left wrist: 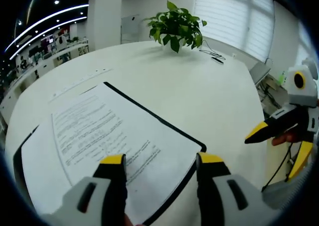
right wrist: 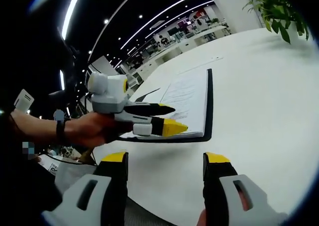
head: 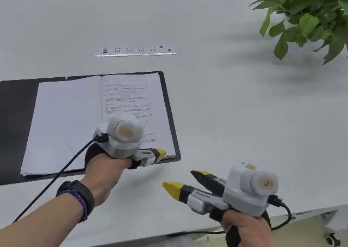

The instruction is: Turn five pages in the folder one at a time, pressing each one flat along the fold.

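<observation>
Head view: black folder (head: pixel 13 116) lies open and flat on the white table (head: pixel 244 122), at the person's left-front. Its L half carries a blank sheet (head: pixel 65 122); its R half shows a printed page (head: pixel 133 100), text too small to read. Both sheets lie flat, none lifted.

Left gripper (head: pixel 156 155) hangs over the folder's near R corner, yellow tips pointing R past the page edge. In the left gripper view its jaws are parted w/ nothing between them: one tip over the printed page, the other just past the folder's black border. Contact w/ the paper cannot be told. A black cable (head: pixel 60 179) trails from this gripper toward the person, and a dark wristband (head: pixel 79 195) sits on the wrist holding it.

Right gripper (head: pixel 186 180) sits off the folder, to its R and nearer the table's front edge, above bare tabletop. Its jaws are also spread and grasp nothing, tips aimed L toward the folder corner. The two grippers are near each other but apart.

Beyond the folder, a narrow socket strip (head: pixel 136 51) is set in the tabletop. A leafy green plant (head: pixel 310 16) stands at the far R, well apart from the folder.
</observation>
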`<state>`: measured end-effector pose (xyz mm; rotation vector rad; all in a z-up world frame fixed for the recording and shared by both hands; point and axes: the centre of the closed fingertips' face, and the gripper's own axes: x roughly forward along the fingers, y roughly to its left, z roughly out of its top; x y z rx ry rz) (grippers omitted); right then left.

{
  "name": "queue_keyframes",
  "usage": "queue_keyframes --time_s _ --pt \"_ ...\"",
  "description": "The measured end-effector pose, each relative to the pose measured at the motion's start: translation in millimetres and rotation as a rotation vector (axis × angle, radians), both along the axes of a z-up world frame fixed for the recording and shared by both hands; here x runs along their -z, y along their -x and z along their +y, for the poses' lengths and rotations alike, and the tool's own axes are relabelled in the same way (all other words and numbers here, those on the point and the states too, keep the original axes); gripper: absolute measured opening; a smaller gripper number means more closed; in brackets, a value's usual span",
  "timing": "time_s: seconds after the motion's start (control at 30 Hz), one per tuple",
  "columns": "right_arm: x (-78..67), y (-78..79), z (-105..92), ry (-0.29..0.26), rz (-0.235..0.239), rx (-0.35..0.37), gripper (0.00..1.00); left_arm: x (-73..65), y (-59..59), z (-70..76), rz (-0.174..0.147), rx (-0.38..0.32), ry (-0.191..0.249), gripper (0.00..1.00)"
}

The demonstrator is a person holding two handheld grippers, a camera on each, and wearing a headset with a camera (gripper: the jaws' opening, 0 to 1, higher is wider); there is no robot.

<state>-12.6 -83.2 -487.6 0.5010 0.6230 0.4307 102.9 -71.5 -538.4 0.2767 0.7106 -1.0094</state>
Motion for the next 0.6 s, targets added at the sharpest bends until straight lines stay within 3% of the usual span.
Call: queue_keyframes --time_s 0.13,0.2,0.3,0.4,0.6 --pt "1.0 0.1 -2.2 0.005 0.006 0.006 0.6 7.6 6.1 -8.0 0.002 0.037 -0.022 0.51" --pt "0.9 0.4 -2.0 -0.004 0.009 0.0 0.6 12.3 2.7 -5.0 -0.053 0.072 -0.081 0.5" --pt "0.3 -2.1 -1.9 -0.01 0.008 -0.003 0.6 11.0 0.8 -5.1 -0.029 0.039 -0.049 0.48" --pt "1.8 -5.8 -0.6 -0.005 0.012 -0.012 0.6 13.3 1.7 -5.4 -0.056 0.05 -0.066 0.47" --pt "-0.2 -18.4 -0.3 0.003 0.004 -0.022 0.59 12.4 0.5 -4.3 -0.062 0.039 -0.064 0.47"
